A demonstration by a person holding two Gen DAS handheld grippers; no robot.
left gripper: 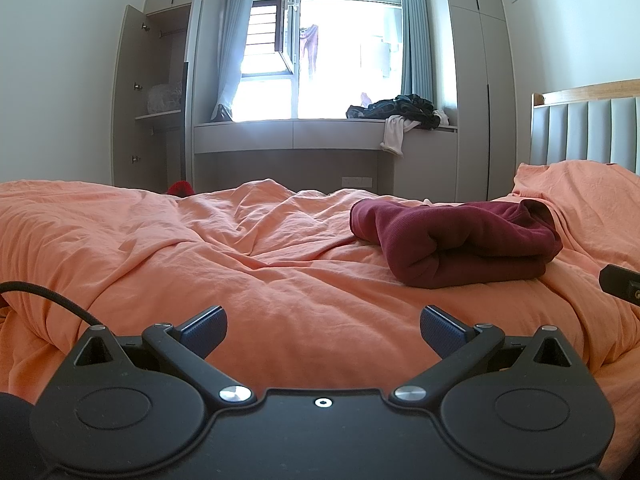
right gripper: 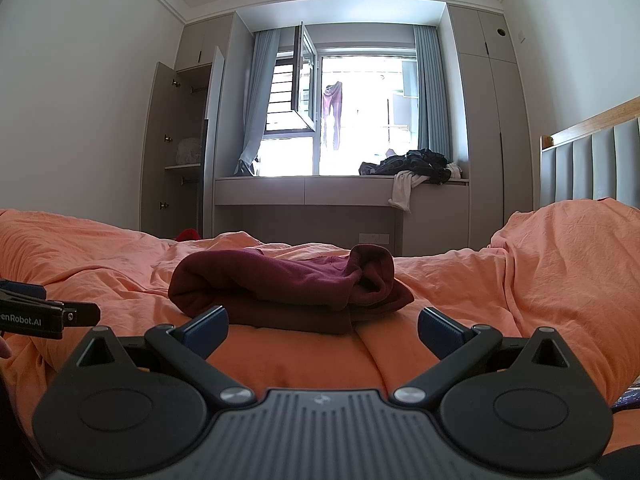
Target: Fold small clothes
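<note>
Nearest, both tools hover low over the orange duvet [left gripper: 224, 264], each spread wide and holding nothing: the left gripper [left gripper: 323, 326] faces bare bedding, the right gripper [right gripper: 322, 326] points straight at the garment [right gripper: 280, 292]. That maroon piece lies just beyond the right tool's fingertips, already doubled into a thick bundle with one rolled end bulging at its right. Judging from that, the fold looks nearly done; tidying it well would mean pinching the loose rolled end, laying it flat over the stack, and pressing lightly so the soft duvet does not let it slump. Far off, more clothes [right gripper: 412, 166] wait on the window ledge.
</note>
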